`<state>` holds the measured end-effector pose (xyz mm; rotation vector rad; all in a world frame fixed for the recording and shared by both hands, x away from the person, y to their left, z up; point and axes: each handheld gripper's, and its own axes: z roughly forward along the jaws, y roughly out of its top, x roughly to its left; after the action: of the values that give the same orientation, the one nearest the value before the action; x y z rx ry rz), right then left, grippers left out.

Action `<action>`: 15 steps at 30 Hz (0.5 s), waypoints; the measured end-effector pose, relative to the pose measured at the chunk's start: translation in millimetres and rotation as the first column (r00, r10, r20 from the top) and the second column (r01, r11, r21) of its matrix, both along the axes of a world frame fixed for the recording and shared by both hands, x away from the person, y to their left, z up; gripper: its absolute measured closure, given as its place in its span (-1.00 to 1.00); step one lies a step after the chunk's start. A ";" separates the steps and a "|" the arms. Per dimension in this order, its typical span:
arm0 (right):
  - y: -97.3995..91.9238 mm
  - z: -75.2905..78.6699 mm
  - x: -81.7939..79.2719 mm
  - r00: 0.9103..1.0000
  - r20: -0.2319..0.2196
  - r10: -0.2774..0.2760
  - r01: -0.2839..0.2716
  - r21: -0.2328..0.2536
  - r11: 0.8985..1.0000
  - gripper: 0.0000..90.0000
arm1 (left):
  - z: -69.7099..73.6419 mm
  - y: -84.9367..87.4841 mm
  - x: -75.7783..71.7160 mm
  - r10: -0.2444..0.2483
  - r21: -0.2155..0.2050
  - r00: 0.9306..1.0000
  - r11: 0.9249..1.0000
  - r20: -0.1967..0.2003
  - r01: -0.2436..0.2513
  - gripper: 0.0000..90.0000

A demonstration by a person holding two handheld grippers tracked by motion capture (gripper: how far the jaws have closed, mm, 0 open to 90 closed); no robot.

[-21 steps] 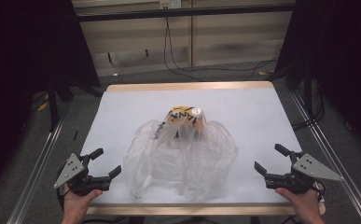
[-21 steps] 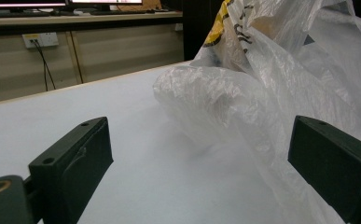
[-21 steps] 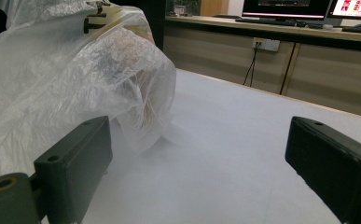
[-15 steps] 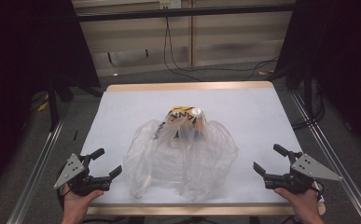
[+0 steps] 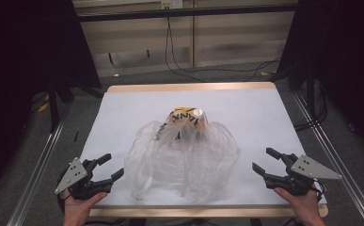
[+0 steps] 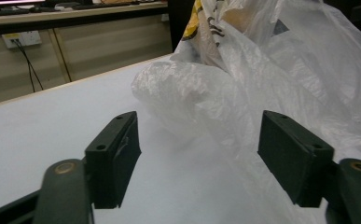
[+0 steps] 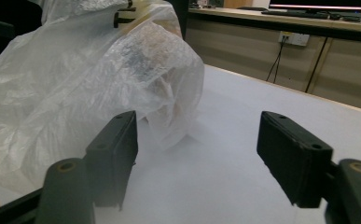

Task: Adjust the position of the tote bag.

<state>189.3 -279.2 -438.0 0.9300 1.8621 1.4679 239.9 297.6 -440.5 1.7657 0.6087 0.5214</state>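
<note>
Two grippers, left gripper (image 5: 109, 167) and right gripper (image 5: 264, 161), hover wide open and empty beside the clear plastic bag (image 5: 184, 160); nothing has shifted on the table (image 5: 264, 108); grasping remains ahead.

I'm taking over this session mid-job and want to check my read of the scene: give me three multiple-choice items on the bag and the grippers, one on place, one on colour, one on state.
1. Where does the clear plastic bag lie on the white table?
A. middle, toward the near edge
B. far left corner
C. on the floor

2. What colour is the printed item inside the bag?
A. blue
B. yellow with black lettering
C. red

3. How do the left gripper and right gripper stand?
A. both shut on the bag
B. both open, apart from the bag
C. one holds the bag

Answers: 1 A, it sits between the two grippers in the high view; 2 B, yellow shows through the plastic; 3 B, the fingers stand spread with nothing pressed between.
</note>
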 end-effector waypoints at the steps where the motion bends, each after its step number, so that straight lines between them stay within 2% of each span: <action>1: 1.6 0.6 -0.3 1.000 0.000 0.008 -0.008 0.004 1.000 -0.29 | 0.7 -0.8 -1.7 -0.003 -0.001 1.000 1.000 -0.001 0.003 -0.26; 2: 4.4 2.7 -1.0 0.999 -0.022 0.033 -0.033 0.004 0.999 -0.14 | 1.9 -2.7 -5.7 -0.021 -0.020 1.000 1.000 -0.006 0.021 -0.21; 5: 8.8 4.5 -1.9 0.997 -0.045 0.063 -0.063 -0.004 0.998 -0.07 | 4.1 -3.1 -9.0 -0.027 -0.013 1.000 1.000 -0.001 0.027 -0.18; 6: 14.9 5.5 -2.8 0.995 -0.056 0.083 -0.085 -0.020 0.996 -0.01 | 4.6 -4.6 -10.7 -0.032 -0.035 0.999 0.999 -0.010 0.031 -0.15; 8: 19.9 6.7 -4.0 0.993 -0.065 0.104 -0.106 -0.030 0.994 0.06 | 7.0 -3.9 -11.1 -0.054 -0.014 0.999 0.998 -0.004 0.054 -0.10; 10: 22.0 7.1 -4.5 0.990 -0.071 0.118 -0.121 -0.028 0.992 0.07 | 7.1 -6.5 -12.3 -0.070 -0.025 0.997 0.997 -0.019 0.070 -0.08; 12: 27.7 7.8 -4.5 0.986 -0.086 0.142 -0.144 -0.021 0.989 0.13 | 7.8 -8.6 -12.2 -0.086 -0.023 0.996 0.996 -0.031 0.085 0.01; 15: 31.2 7.4 -3.4 0.983 -0.093 0.159 -0.161 -0.019 0.987 0.19 | 9.3 -10.9 -12.2 -0.101 -0.023 0.994 0.995 -0.046 0.100 0.02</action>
<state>185.9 -248.1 -430.6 0.8651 2.0593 1.5128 227.7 286.7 -431.2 1.7828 0.5528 0.4042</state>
